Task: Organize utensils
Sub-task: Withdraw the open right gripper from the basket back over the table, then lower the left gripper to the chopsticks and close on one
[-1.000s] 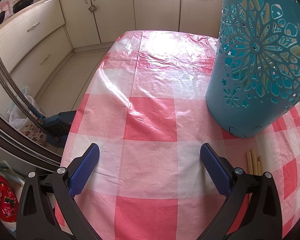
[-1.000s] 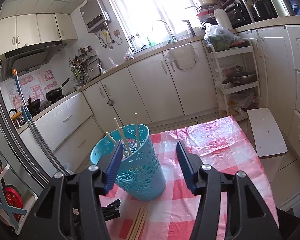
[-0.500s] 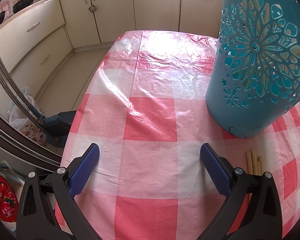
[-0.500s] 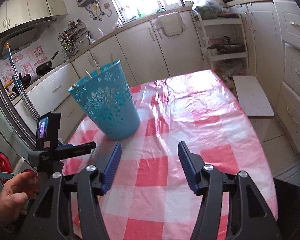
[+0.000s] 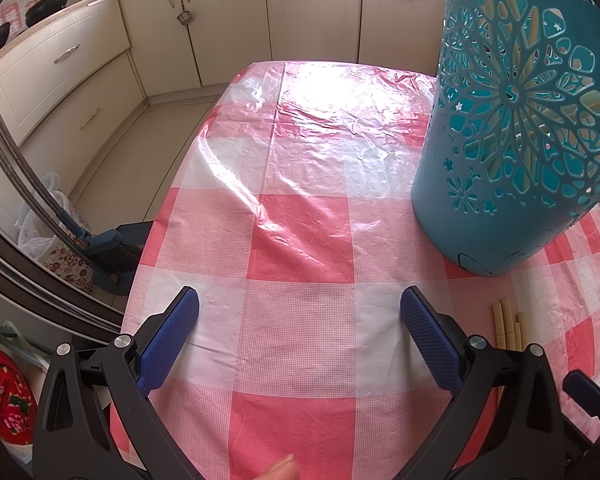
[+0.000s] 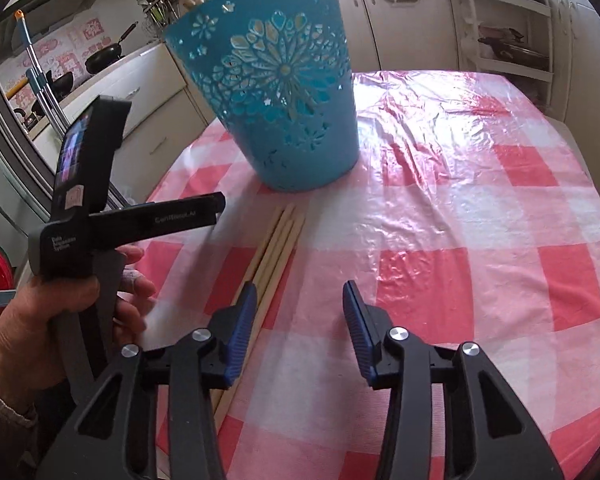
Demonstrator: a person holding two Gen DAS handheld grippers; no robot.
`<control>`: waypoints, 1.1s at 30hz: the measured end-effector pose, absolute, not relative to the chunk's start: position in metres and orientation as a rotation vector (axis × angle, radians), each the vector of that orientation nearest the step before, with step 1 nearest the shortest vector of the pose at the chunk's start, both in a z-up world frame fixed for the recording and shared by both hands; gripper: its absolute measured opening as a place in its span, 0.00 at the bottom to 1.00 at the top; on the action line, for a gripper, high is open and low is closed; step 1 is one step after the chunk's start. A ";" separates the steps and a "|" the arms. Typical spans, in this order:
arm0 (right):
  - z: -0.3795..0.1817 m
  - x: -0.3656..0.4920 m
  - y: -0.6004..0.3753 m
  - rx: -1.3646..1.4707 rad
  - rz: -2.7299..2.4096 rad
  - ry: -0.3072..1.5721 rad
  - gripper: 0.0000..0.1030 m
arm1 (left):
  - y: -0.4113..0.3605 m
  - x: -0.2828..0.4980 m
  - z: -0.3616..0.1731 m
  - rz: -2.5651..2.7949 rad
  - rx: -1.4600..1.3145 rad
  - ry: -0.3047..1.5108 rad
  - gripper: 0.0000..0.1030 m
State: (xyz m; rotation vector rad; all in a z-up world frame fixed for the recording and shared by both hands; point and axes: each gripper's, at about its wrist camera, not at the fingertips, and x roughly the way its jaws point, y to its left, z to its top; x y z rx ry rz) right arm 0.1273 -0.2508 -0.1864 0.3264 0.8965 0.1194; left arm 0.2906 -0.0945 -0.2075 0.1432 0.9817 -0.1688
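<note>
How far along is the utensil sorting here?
Partly done: some chopsticks already stand inside the blue basket. Nothing is held; the right gripper, closing on nothing, sits just right of the loose chopsticks on the table. The left gripper is open.

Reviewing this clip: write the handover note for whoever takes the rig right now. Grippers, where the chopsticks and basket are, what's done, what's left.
Left gripper: open, empty, over bare tablecloth.
Right gripper: jaws closing, nothing between them; the chopsticks lie just left of its left finger.
Basket: upright on the table, some chopsticks already inside, seen through the cutouts.
Loose chopsticks: a bundle flat on the cloth in front of the basket, tips near its base.
Done: part of the chopsticks are in the basket.
Left: pick up the loose bundle and drop it in.
</note>
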 end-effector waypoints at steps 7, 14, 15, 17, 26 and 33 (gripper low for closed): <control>-0.188 0.128 -0.244 0.285 0.095 0.897 0.41 | -0.097 0.290 -0.207 -0.185 0.147 0.999 0.94; -0.187 0.128 -0.238 0.233 0.082 0.897 0.39 | -0.099 0.268 -0.205 -0.227 0.168 1.004 0.94; -0.187 0.130 -0.237 0.229 0.080 0.899 0.39 | -0.100 0.263 -0.205 -0.237 0.170 1.005 0.94; -0.186 0.132 -0.234 0.209 0.076 0.903 0.38 | -0.101 0.255 -0.204 -0.248 0.176 1.003 0.94; -0.188 0.129 -0.220 0.025 0.094 0.906 0.24 | -0.104 0.229 -0.197 -0.311 0.140 0.988 0.93; -0.188 0.122 -0.242 0.019 0.092 0.912 0.18 | -0.122 0.217 -0.189 -0.349 0.178 0.978 0.93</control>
